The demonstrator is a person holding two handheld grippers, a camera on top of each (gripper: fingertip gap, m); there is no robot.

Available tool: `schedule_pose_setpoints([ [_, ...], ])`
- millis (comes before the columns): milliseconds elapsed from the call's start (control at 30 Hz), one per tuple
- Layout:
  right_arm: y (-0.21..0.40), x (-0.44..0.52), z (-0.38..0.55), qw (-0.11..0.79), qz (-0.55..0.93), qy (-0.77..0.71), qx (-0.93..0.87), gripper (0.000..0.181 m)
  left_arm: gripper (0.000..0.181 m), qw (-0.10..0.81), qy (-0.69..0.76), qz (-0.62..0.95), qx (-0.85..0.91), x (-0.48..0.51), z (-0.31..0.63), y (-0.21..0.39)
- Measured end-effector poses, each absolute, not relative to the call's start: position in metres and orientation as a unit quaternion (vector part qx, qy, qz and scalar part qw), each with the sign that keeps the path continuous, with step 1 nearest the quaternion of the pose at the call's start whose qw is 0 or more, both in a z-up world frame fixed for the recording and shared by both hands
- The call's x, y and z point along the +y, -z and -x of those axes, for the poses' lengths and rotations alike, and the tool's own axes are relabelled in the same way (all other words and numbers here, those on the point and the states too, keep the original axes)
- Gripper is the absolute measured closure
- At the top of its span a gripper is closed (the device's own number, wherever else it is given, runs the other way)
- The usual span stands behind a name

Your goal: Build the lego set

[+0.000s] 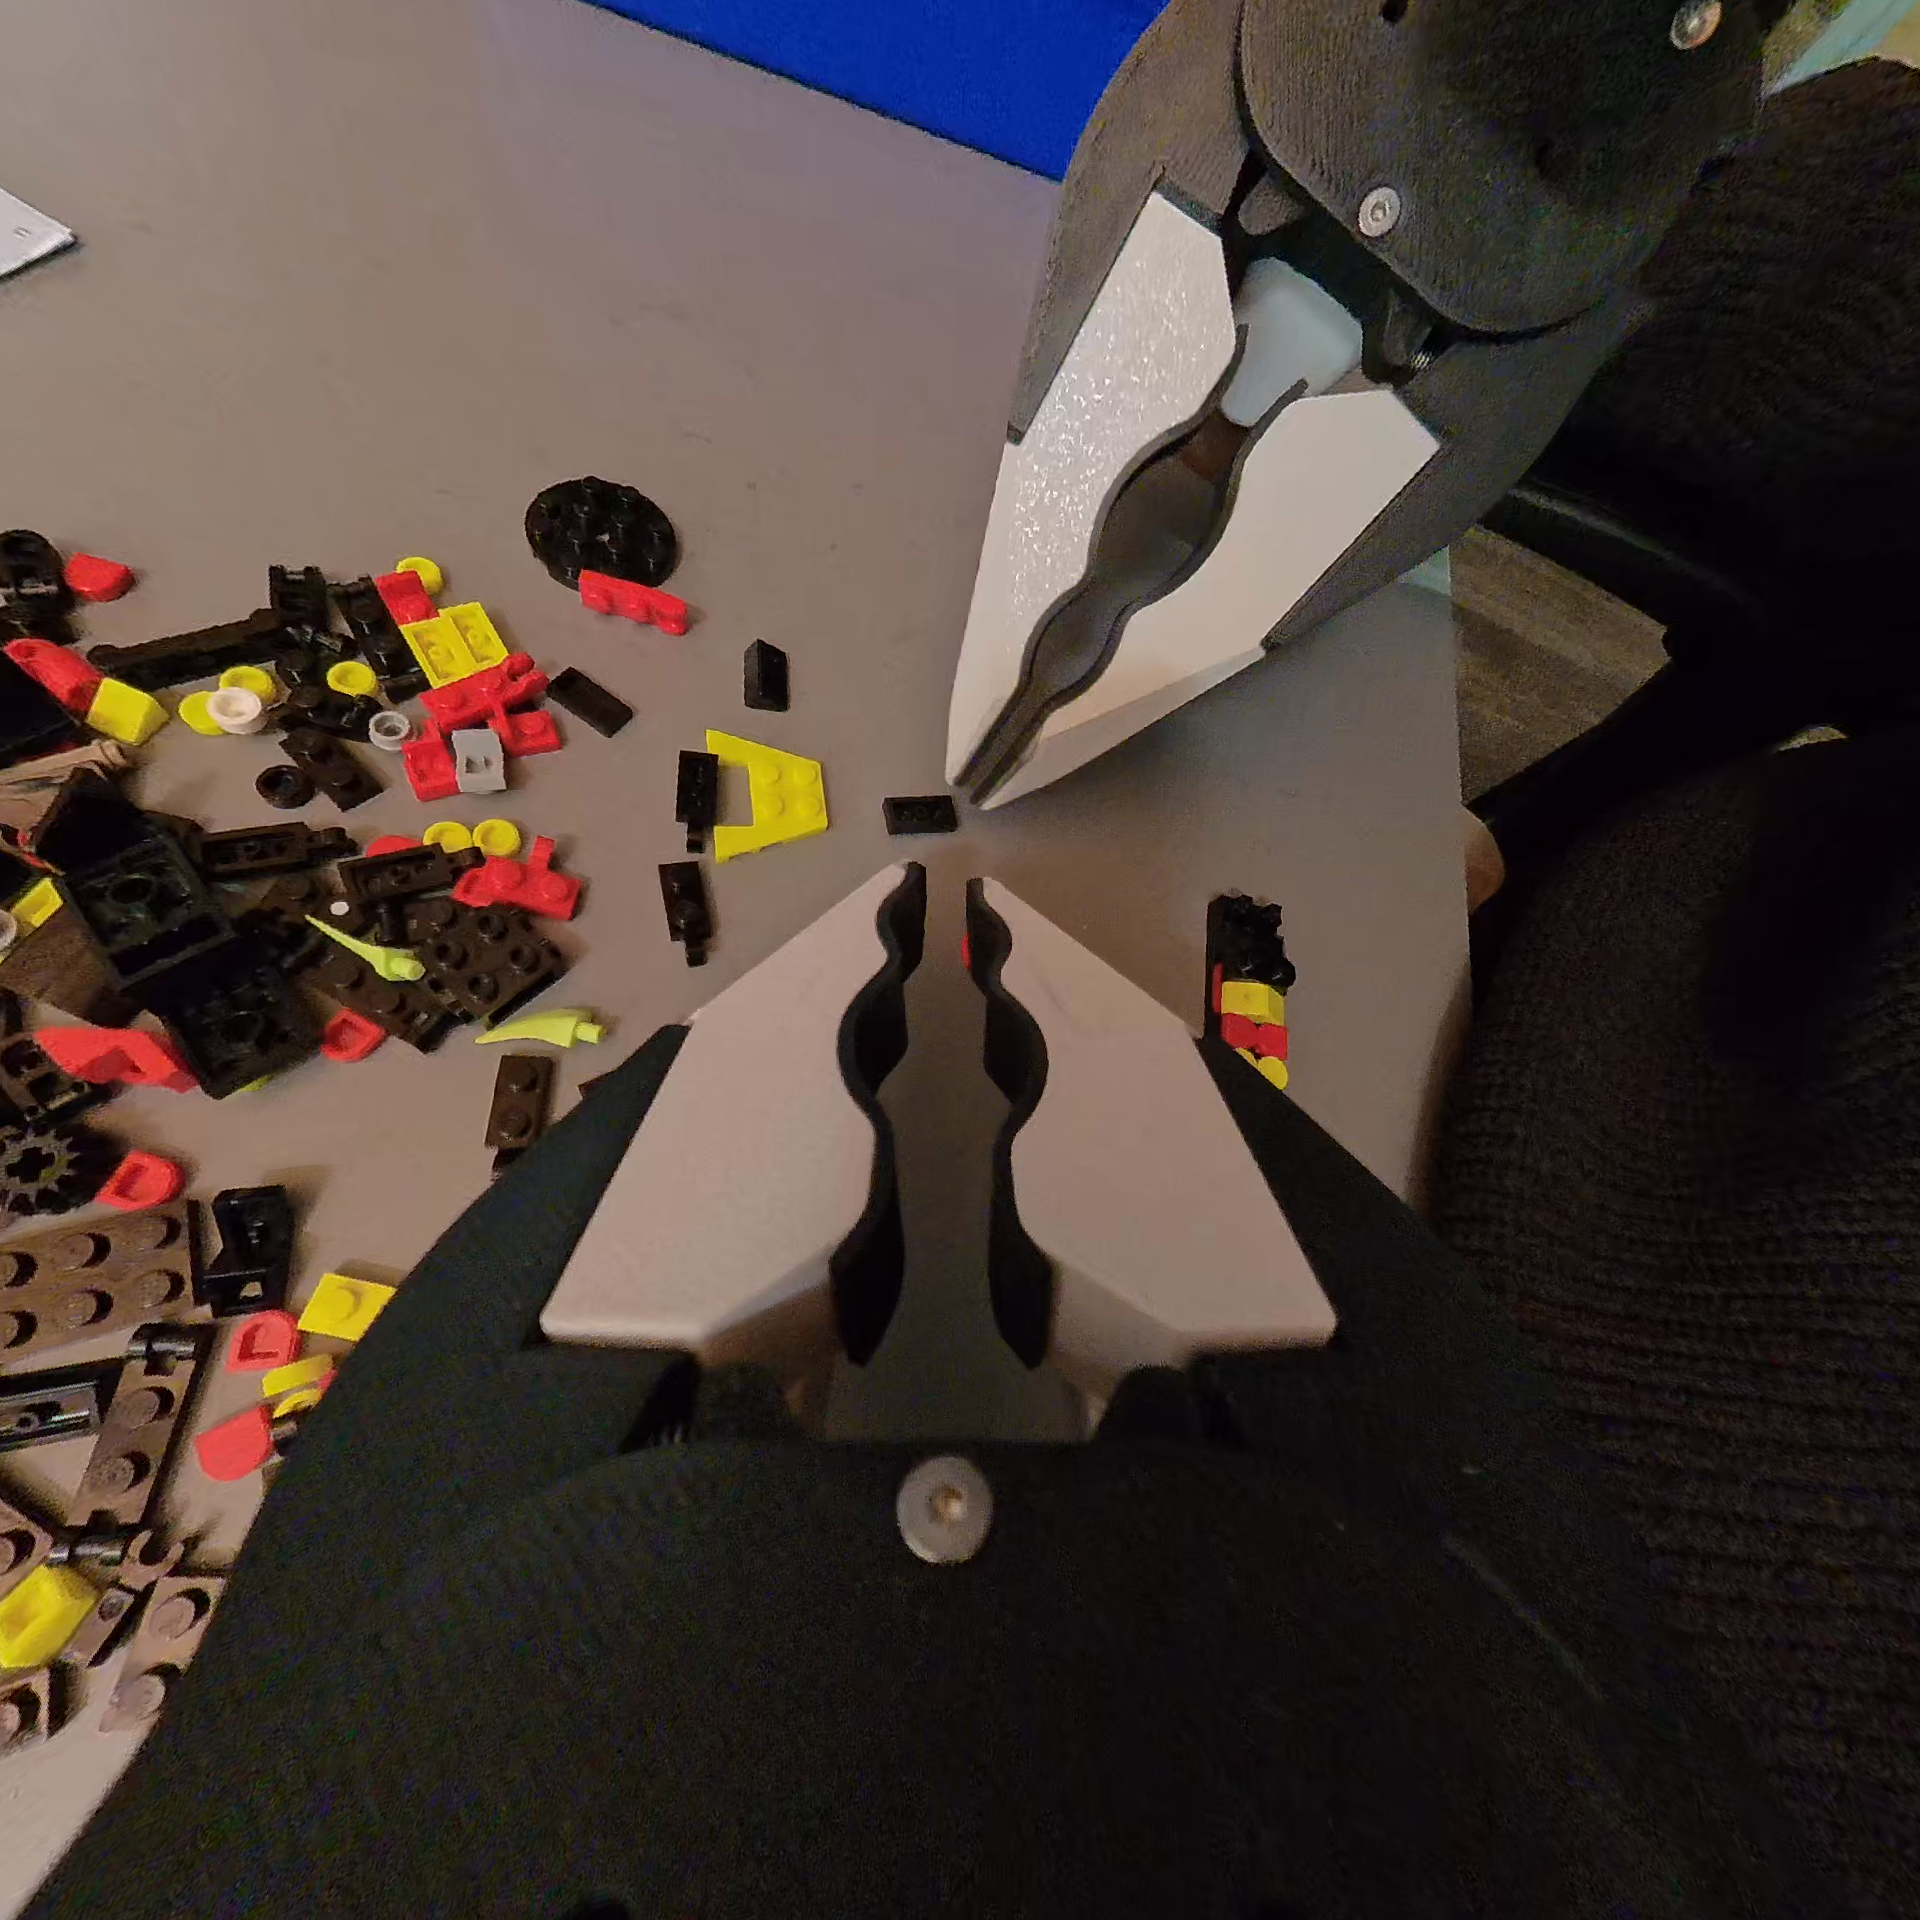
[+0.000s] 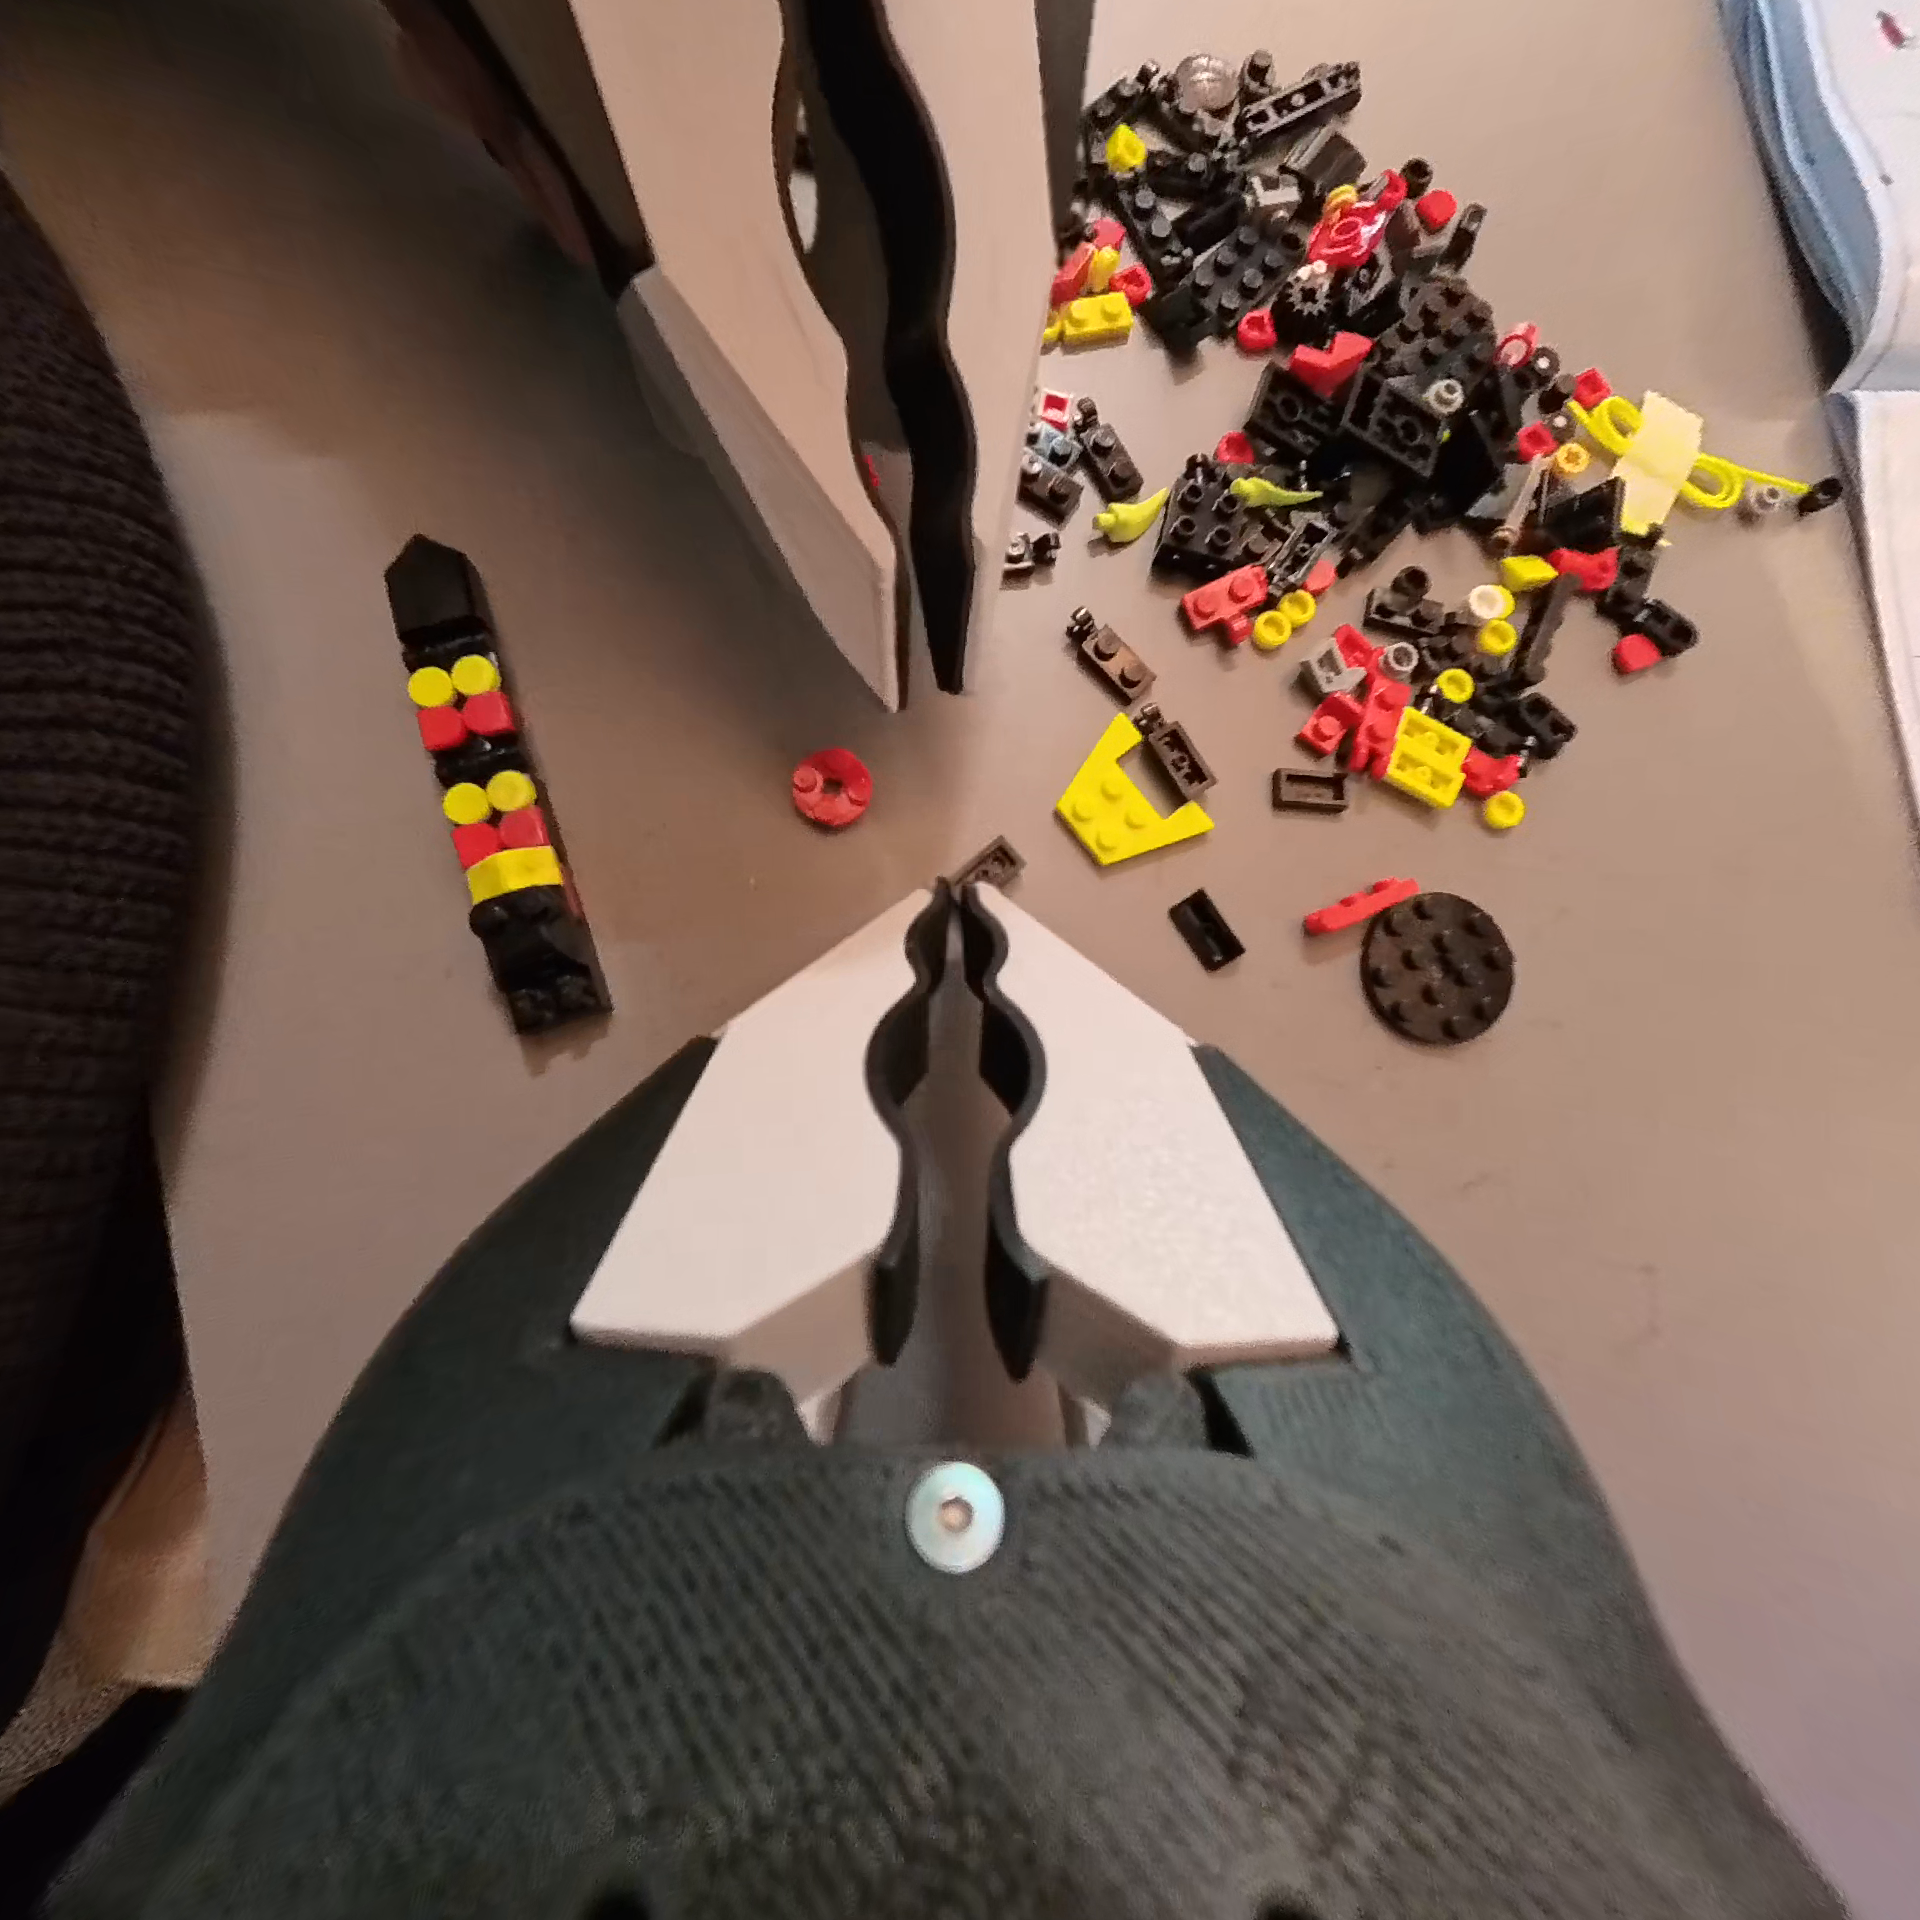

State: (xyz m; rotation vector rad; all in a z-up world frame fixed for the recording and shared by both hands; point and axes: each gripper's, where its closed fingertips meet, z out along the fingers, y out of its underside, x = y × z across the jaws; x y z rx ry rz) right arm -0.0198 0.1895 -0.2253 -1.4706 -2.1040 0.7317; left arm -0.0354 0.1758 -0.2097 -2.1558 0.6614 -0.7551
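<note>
A partial build [image 2: 488,790], a long black strip with yellow and red pieces on top, lies near the table edge; it also shows in the left wrist view [image 1: 1252,987]. My right gripper [image 2: 956,891] is shut and empty, its tips down at the table beside a small black plate [image 2: 992,862]. In the left wrist view the right gripper [image 1: 971,795] and that small black plate [image 1: 920,814] sit just apart. My left gripper [image 1: 945,878] is narrowly open and empty, tips facing the right gripper's. A red round plate [image 2: 831,787] lies below the left gripper [image 2: 930,691].
A pile of loose black, red and yellow pieces [image 1: 312,831] covers the left side and shows again in the right wrist view [image 2: 1403,468]. A yellow wedge plate [image 2: 1122,805] and a black round plate [image 2: 1437,966] lie apart. Paper sheets [image 2: 1870,208] lie beyond. A dark sleeve [image 1: 1714,935] is at the table edge. Only a small space, under 4 cm, lies between the two pairs of fingers. My right tips are roughly 9 centimetres from the black round plate [image 2: 1437,966]. Look for it in the left wrist view [image 1: 624,520] too.
</note>
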Motion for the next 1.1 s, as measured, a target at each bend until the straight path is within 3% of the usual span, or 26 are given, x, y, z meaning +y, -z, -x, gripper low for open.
schedule_pose_setpoints([
  [200,0.2294,0.1875,0.0211,0.226,0.538,-0.264,-0.768,0.17,0.176,0.371,0.293,0.842,0.26,0.1756,0.0347,0.2106],
  [700,0.2342,0.1865,0.0222,0.219,0.54,-0.257,-0.771,0.176,0.176,0.372,0.286,0.843,0.262,0.1756,0.0347,0.2111],
  [967,0.2337,0.1812,0.0274,0.217,0.538,-0.268,-0.77,0.167,0.176,0.375,0.278,0.844,0.264,0.176,0.0359,0.2116],
  [1100,0.2342,0.1836,0.0282,0.222,0.539,-0.26,-0.77,0.179,0.176,0.376,0.276,0.845,0.264,0.1762,0.0367,0.2118],
])
